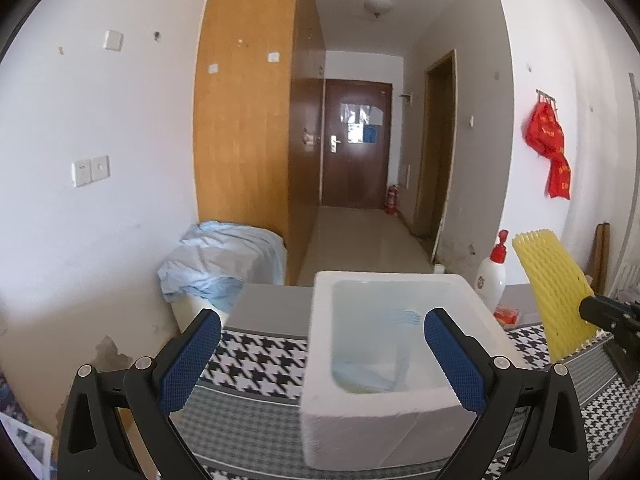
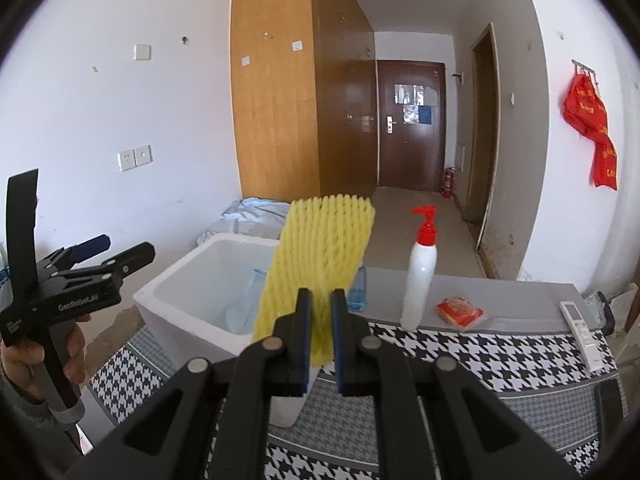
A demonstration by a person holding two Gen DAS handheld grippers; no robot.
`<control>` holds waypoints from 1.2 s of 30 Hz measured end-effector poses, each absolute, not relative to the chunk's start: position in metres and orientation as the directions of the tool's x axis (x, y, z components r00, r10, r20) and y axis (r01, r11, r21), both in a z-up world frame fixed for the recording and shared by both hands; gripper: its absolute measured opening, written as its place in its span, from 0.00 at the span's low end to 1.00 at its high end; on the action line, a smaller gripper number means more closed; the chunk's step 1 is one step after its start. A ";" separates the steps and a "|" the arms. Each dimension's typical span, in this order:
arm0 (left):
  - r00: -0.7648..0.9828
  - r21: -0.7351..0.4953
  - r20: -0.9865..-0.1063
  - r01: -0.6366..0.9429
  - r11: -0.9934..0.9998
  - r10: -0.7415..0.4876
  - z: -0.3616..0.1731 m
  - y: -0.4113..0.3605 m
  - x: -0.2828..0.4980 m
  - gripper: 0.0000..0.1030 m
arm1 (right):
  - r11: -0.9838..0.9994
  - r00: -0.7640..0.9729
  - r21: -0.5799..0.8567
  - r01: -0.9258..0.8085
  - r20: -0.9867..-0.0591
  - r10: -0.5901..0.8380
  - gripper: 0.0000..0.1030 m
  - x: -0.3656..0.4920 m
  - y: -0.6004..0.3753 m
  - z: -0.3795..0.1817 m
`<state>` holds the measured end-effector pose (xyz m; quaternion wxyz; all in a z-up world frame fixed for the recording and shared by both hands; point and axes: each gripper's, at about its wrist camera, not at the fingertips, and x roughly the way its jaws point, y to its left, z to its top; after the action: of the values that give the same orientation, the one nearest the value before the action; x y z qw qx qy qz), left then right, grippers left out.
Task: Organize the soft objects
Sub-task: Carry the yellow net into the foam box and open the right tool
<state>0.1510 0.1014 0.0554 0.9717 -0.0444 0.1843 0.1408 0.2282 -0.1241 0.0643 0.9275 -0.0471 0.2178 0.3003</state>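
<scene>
A white foam box (image 1: 384, 412) (image 2: 168, 300) stands on the houndstooth-covered table, with pale blue soft items (image 1: 360, 376) (image 2: 244, 304) lying inside. My left gripper (image 1: 322, 356) hangs open just before the box, nothing between its blue pads; in the right wrist view it (image 2: 108, 250) shows at far left, held by a hand. My right gripper (image 2: 321, 328) is shut on a yellow foam net sleeve (image 2: 320, 252) (image 1: 556, 296), which stands upright to the right of the box.
A white pump bottle with red cap (image 2: 420, 280) (image 1: 492, 276), an orange packet (image 2: 460, 312) and a white remote (image 2: 584, 332) lie on the table's right side. A blue cloth pile (image 1: 224, 264) sits behind the box near the wooden wardrobe.
</scene>
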 end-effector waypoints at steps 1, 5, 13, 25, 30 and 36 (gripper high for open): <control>0.893 -0.035 -0.367 -0.293 0.955 0.261 0.056 0.102 0.149 0.99 | 0.812 0.723 0.040 -0.582 -0.431 0.539 0.12 0.228 -0.122 0.065; 0.890 -0.029 -0.369 -0.300 0.953 0.269 0.055 0.108 0.144 0.99 | 0.804 0.717 0.034 -0.593 -0.432 0.547 0.12 0.230 -0.113 0.068; 0.884 -0.025 -0.371 -0.317 0.948 0.285 0.051 0.118 0.138 0.99 | 0.783 0.690 0.039 -0.621 -0.446 0.570 0.12 0.235 -0.096 0.064; 0.877 -0.026 -0.366 -0.345 0.938 0.312 0.045 0.129 0.121 0.99 | 0.755 0.660 0.034 -0.655 -0.463 0.592 0.12 0.237 -0.076 0.063; 0.879 -0.032 -0.369 -0.335 0.942 0.300 0.043 0.130 0.116 0.99 | 0.745 0.645 0.037 -0.665 -0.475 0.599 0.12 0.240 -0.068 0.062; 0.879 -0.046 -0.364 -0.346 0.937 0.307 0.043 0.137 0.111 0.99 | 0.740 0.637 0.032 -0.671 -0.485 0.599 0.12 0.241 -0.058 0.061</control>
<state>0.1110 0.1370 0.0431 0.9678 -0.0549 0.1785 0.1689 0.2406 -0.0582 0.0605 0.9016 -0.0756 0.2392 0.3523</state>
